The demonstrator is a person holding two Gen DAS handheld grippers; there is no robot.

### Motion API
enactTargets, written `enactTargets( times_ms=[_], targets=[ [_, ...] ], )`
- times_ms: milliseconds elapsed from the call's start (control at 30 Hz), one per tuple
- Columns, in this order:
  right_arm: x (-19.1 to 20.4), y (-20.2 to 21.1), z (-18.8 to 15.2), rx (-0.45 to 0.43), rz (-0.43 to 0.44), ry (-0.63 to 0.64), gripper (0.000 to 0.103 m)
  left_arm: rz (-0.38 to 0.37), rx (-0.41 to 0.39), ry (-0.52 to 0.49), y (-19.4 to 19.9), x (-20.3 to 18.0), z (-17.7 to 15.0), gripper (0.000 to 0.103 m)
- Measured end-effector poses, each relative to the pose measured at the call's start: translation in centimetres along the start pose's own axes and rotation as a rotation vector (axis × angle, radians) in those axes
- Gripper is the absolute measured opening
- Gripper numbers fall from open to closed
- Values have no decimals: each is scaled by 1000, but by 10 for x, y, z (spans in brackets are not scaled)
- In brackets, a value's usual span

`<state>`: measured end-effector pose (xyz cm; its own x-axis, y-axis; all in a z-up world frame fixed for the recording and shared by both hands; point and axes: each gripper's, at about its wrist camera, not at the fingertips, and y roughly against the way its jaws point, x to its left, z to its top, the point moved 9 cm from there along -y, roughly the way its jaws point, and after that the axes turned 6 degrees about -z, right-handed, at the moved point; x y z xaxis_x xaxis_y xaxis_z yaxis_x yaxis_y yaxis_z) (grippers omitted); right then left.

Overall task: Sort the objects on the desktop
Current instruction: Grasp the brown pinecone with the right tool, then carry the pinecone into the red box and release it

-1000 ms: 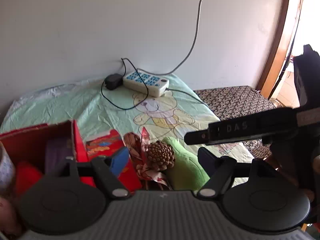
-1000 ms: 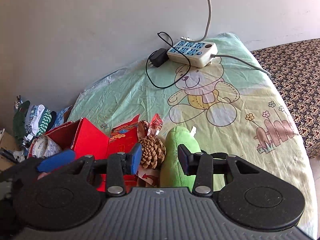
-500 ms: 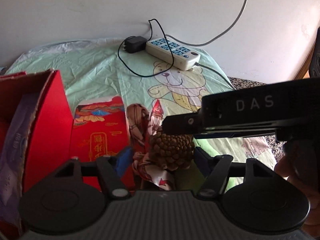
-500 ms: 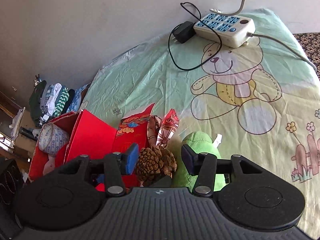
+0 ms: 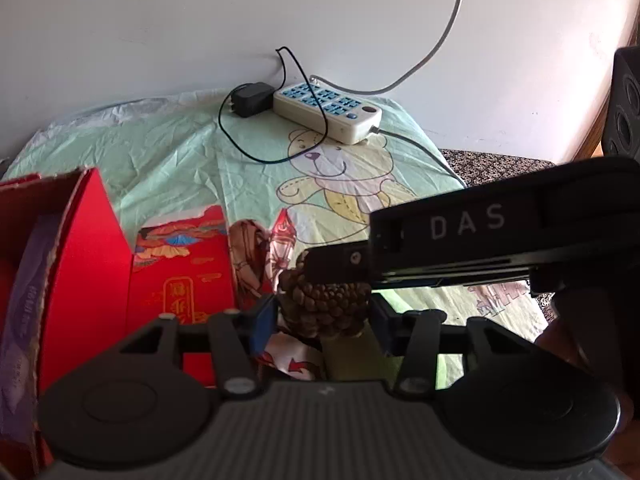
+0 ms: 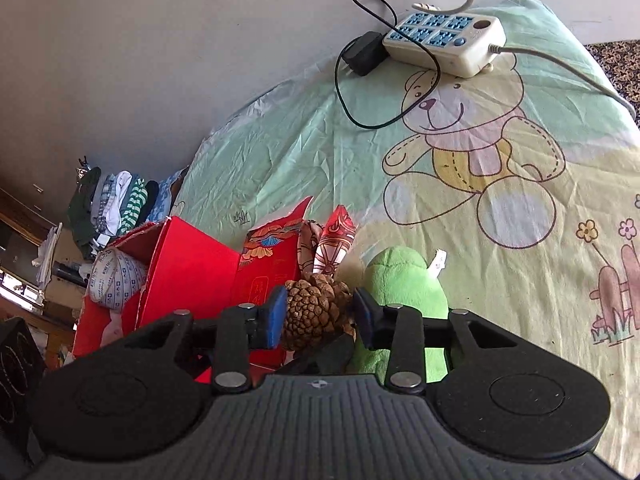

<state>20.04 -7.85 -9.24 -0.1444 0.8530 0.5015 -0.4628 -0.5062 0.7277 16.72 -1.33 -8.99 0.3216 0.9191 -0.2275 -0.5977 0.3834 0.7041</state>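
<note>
Right, both tools on the same pine cone (image 6: 312, 308), which sits on the bench at the near edge of the clutter, between the red envelope (image 5: 180, 276) and the green plush toy (image 6: 404, 280).

- Right tool (image 6: 318, 314): jaws closing, cone between them, pads apparently against its scales on both sides. Counts as gripping.
- Left tool (image 5: 322, 320): jaws closing too, same cone in the gap, thin slit visible at each pad. Not gripping yet. Right tool's finger crossing over the cone top in the left view, so crowded.
- Likely reason for the double approach: rough, uneven scales, poor seat for flat pads. A judgement only.
- Red box (image 6: 188, 268) open just left of the envelope, a printed white roll (image 6: 116, 276) already inside. Probably the sorting target.
- Folded patterned scarf (image 5: 248, 260) behind the cone, touching it.

Surface: bench under a creased pale green cloth (image 6: 280, 140) with a teddy bear print. Farther back, power strip (image 5: 328, 110) and black charger (image 5: 250, 99) against the plain wall (image 5: 160, 20), cords trailing. Folded clothes (image 6: 116, 200) stacked off the left edge.
</note>
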Motion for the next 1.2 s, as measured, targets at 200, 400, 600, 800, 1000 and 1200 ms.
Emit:
enactTargets(
  times_ms=[200,400,600,800,1000,1200],
  targets=[
    [15,30,0,-72,10,7,39,-24,-72,-12,36,-6,11,49],
    [68,54,3,-176,18,125,40,-6,-174,-7,89,12,26,49],
    [136,45,-2,-192,88,200,41,69,-237,5,146,67,25,49],
    [204,-2,-21,-111,164,221,41,146,-203,48,181,140,0,49],
    [241,-56,-51,20,162,205,41,155,-81,93,179,199,-33,49],
    [246,-85,-77,154,137,148,45,136,-22,72,177,219,-51,58]
  ],
)
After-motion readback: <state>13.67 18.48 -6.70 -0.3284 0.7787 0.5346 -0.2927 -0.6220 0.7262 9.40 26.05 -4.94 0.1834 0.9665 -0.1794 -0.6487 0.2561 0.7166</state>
